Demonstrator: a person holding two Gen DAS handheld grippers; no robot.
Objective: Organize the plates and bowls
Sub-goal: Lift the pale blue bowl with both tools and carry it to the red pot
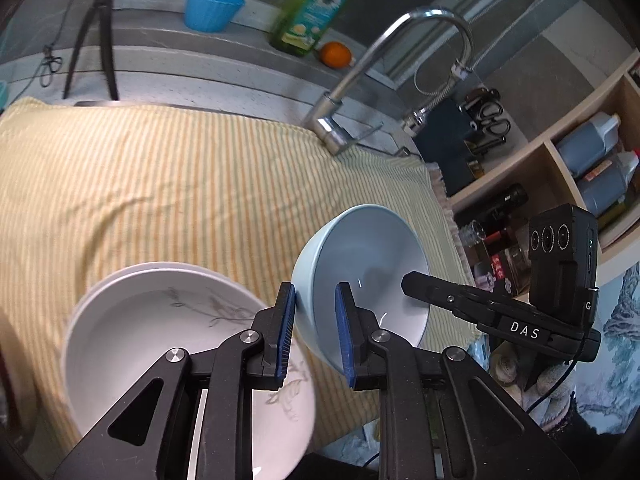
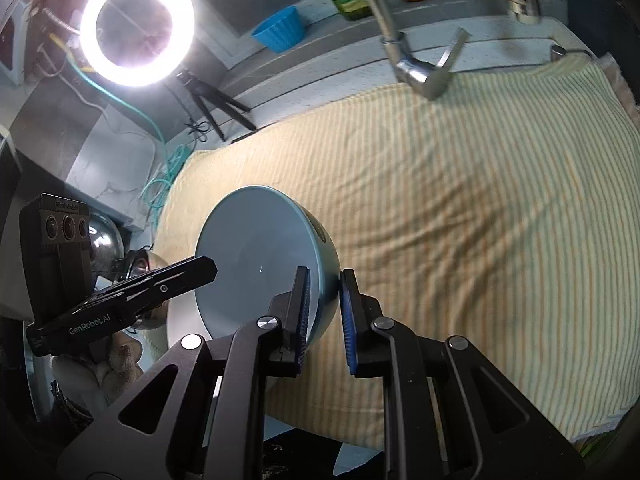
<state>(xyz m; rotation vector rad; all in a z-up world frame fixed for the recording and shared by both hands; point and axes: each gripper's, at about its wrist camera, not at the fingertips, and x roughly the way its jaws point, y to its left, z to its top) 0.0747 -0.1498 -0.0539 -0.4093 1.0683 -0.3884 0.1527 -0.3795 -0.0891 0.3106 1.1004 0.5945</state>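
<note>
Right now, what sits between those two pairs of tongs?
The pale blue bowl: both wrist views show the left tongs and the right tongs clamped on opposite sides of its rim.

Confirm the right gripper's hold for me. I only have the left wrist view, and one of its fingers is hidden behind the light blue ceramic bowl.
Observer: The right gripper straddles the rim of the light blue ceramic bowl. One of its fingers presses the outer wall and the other presses the inside.
Operator: Check that outer wall for marks.
Observer: There is a small dark mark on it near the rim. I cannot make out what it is.
Operator: Report what is lighting the scene.
Observer: A lit white ring light stands at the upper left of the right wrist view.
</note>
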